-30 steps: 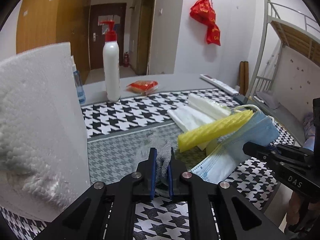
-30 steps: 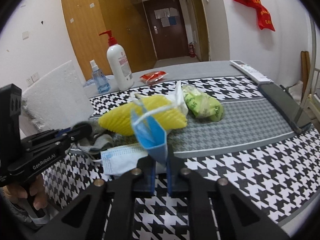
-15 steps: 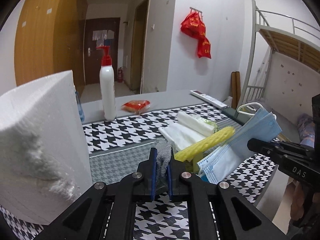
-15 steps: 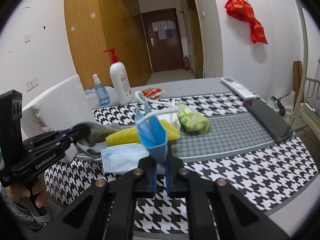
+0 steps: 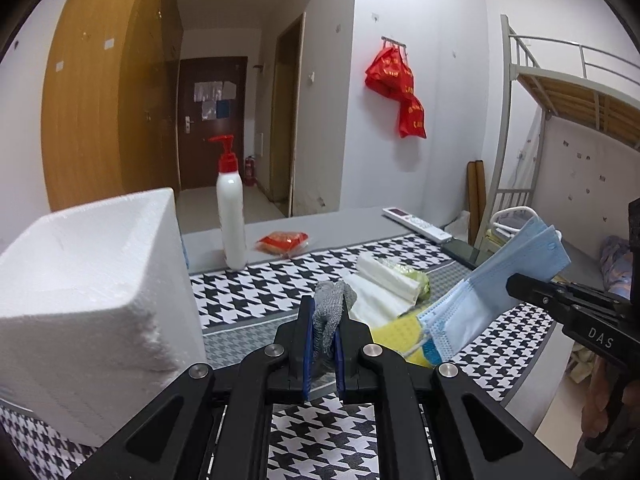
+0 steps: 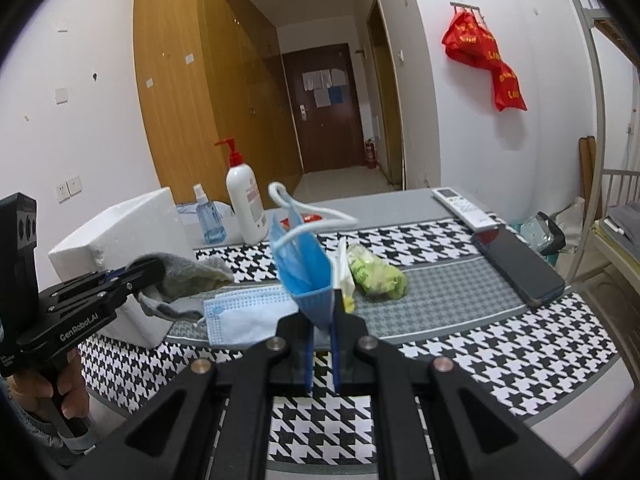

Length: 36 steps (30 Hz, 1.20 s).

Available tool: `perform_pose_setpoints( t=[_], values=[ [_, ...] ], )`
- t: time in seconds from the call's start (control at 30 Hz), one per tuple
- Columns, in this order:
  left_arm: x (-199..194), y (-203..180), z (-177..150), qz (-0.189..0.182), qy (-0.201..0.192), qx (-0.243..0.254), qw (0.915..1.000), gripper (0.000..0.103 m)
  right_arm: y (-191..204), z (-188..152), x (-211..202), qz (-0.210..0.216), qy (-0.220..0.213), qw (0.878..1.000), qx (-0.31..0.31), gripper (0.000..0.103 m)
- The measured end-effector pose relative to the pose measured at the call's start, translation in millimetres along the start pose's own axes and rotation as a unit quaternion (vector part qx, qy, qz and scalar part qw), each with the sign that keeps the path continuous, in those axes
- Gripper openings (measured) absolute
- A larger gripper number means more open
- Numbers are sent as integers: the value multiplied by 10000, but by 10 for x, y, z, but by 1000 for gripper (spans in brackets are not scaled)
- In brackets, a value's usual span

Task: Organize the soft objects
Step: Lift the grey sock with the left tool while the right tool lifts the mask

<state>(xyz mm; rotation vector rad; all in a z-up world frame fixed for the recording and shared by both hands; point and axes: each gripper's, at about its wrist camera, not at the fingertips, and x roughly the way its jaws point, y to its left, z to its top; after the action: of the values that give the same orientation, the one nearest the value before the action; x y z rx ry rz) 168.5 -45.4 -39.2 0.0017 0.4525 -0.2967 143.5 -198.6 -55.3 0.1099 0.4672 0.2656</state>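
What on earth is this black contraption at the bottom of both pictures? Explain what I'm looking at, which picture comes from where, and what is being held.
There is no robot here. A person holds a two-finger gripper in each hand, and a wide-angle camera on each gripper looks forward along its fingers.

One picture comes from the left gripper, which is shut on a grey knitted cloth. The other comes from the right gripper, shut on blue face masks with white ear loops. Each gripper also shows at the edge of the other's picture.

Below is a table under a houndstooth cloth. On it are a white foam box, a pump bottle, a small spray bottle, a green bag, a remote and a phone.
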Motion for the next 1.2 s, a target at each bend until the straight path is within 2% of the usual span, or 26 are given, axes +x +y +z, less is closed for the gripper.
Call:
perform_pose_setpoints(
  t=[0.37,0.87,1.2],
  values=[
    [-242,7,185,240,-382,14,9990,9,20,51,-160,-93,-155,9998,-78,9],
    [-449,1,327,316,-551,54,9980,9,127,232,-344,58,-425,9989,-181,9],
    [-558,65,417,411,-681,26,9968,9,246,360,-319,238,-551,9976,-336,9]
  ],
)
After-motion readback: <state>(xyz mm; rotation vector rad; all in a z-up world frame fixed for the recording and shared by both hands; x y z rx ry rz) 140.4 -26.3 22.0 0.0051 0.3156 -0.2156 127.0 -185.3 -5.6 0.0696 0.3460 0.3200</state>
